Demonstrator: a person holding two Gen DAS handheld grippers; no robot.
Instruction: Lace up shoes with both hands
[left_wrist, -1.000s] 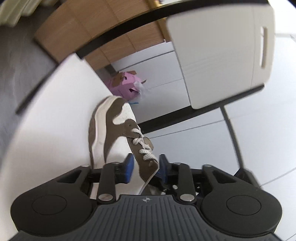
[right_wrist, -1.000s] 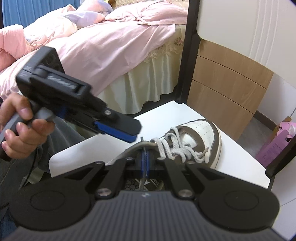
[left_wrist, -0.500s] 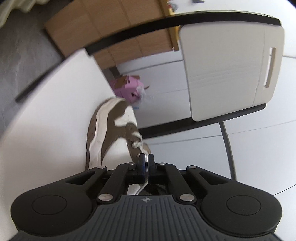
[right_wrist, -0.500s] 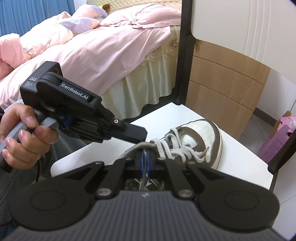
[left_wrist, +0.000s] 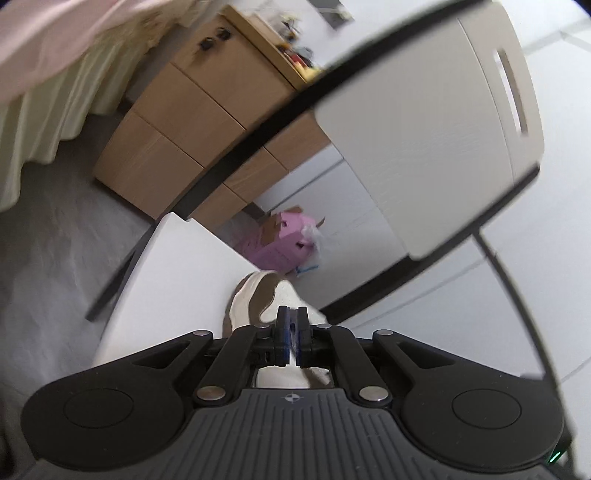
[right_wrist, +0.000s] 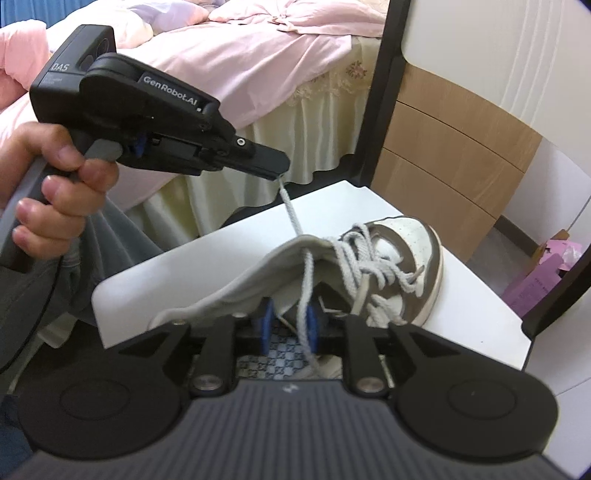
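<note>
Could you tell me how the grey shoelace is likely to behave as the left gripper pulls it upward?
Probably floppy: the shoelace runs straight only where the left gripper tensions it, and sags in loops over the shoe. Its braided weave likely grips well. The shoe may tilt, since its tongue is lifted.

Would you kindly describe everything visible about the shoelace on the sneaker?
The shoelace is a pale grey braided cord, criss-crossed loosely through the brown-and-white sneaker. One free strand runs taut up from the tongue into the shut left hand-held gripper. Lower down it hangs between the right hand-held gripper's just-opened blue pads.
</note>
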